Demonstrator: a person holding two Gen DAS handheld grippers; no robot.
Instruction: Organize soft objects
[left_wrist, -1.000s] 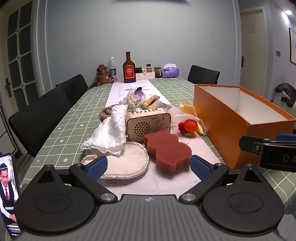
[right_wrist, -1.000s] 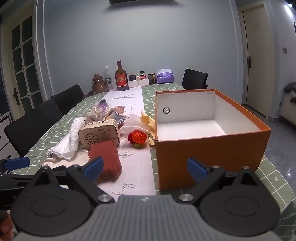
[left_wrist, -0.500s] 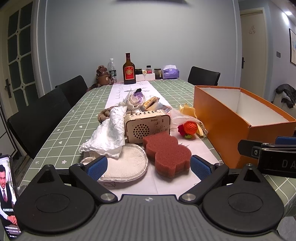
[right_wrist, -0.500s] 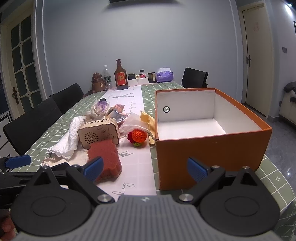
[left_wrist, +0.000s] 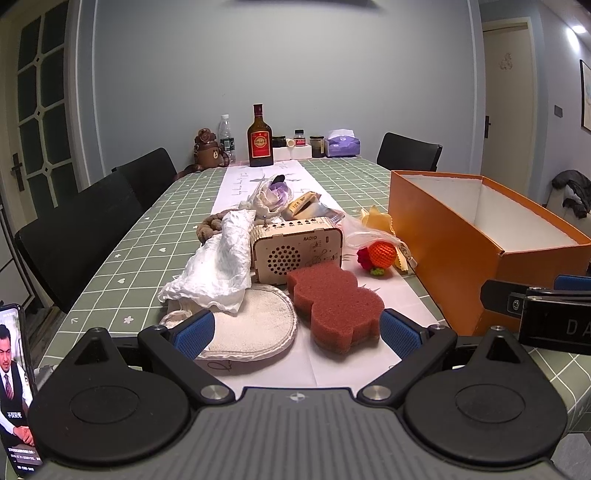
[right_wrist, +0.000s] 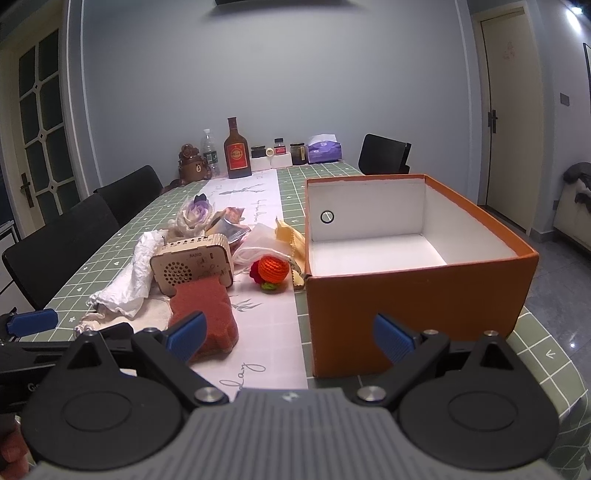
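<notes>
Seen only from the left wrist: a phone with a lit screen at the lower left edge, a round cream pad lying flat under the near end of the crumpled white cloth, and a brown beaded thing behind that cloth. Seen only from the right wrist: the white floor and far wall of the orange box, bare inside, with a round metal eyelet in its left wall; also a bit of a hand at the lower left corner. Left gripper spread wide, holding nothing, just short of the pile. Right gripper likewise spread wide and empty, facing the box's near left corner. Dark red sponge on the white table runner, thick, porous, lobed in outline, far end touching the wooden radio. Orange crocheted ball with a red tuft and green bit, to the right of the radio, between it and the box, partly under thin clear plastic. Yellow cloth with zigzag edge just beside the box wall. Pale purple fabric flower behind the radio.
</notes>
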